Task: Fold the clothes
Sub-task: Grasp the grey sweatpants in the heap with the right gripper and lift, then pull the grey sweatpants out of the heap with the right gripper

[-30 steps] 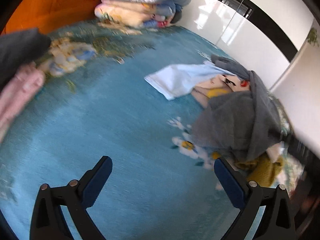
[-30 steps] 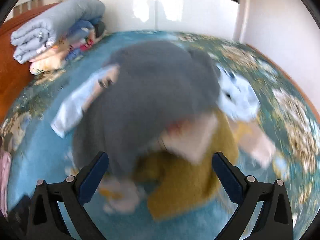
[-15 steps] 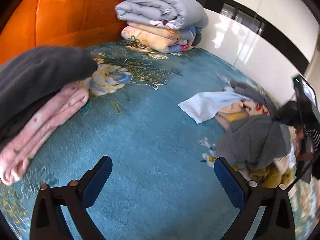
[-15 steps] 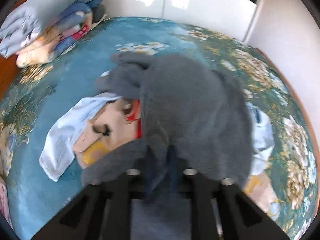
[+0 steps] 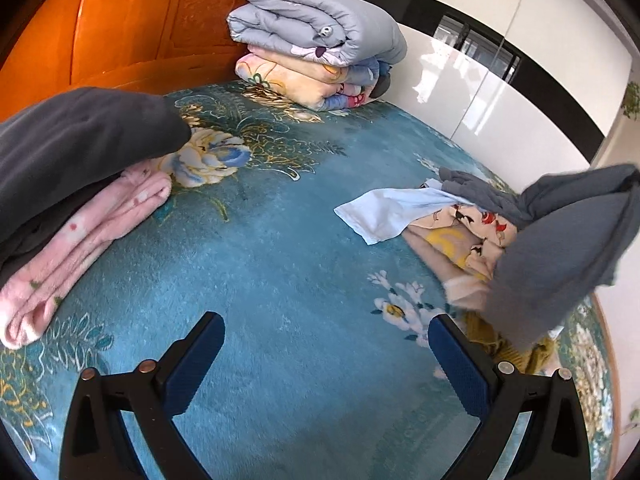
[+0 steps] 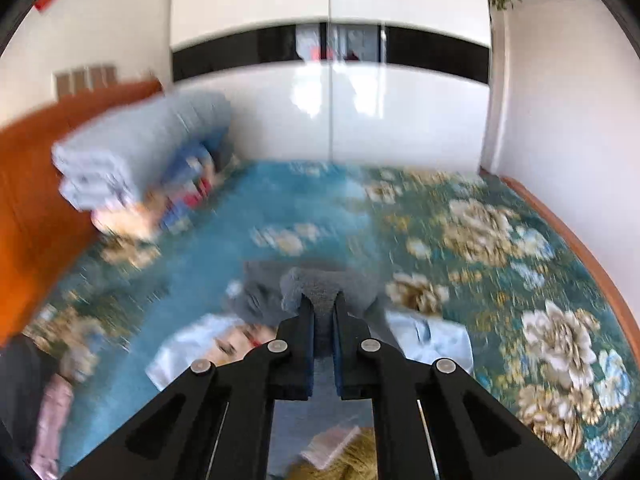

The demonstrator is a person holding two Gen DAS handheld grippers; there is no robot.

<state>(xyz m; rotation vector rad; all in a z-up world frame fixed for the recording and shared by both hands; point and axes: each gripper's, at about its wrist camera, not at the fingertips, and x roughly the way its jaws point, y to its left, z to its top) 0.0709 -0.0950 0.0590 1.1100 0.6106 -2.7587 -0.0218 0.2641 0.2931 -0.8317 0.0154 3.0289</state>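
My right gripper (image 6: 323,304) is shut on a grey garment (image 6: 320,282) and holds it up above the clothes pile. In the left wrist view the same grey garment (image 5: 560,248) hangs in the air at the right, over a pile with a light blue cloth (image 5: 384,212), a printed beige piece (image 5: 468,232) and a mustard knit (image 5: 508,348). My left gripper (image 5: 326,354) is open and empty, low over the blue floral bedspread (image 5: 280,280).
Folded dark grey (image 5: 72,148) and pink (image 5: 80,240) clothes lie at the left. Stacked folded quilts (image 5: 316,48) sit against the orange wooden headboard (image 5: 120,20). A white wardrobe (image 5: 500,112) stands behind the bed.
My right gripper closed on the grey garment and lifted it off the pile. The left gripper drew back and turned left, still open.
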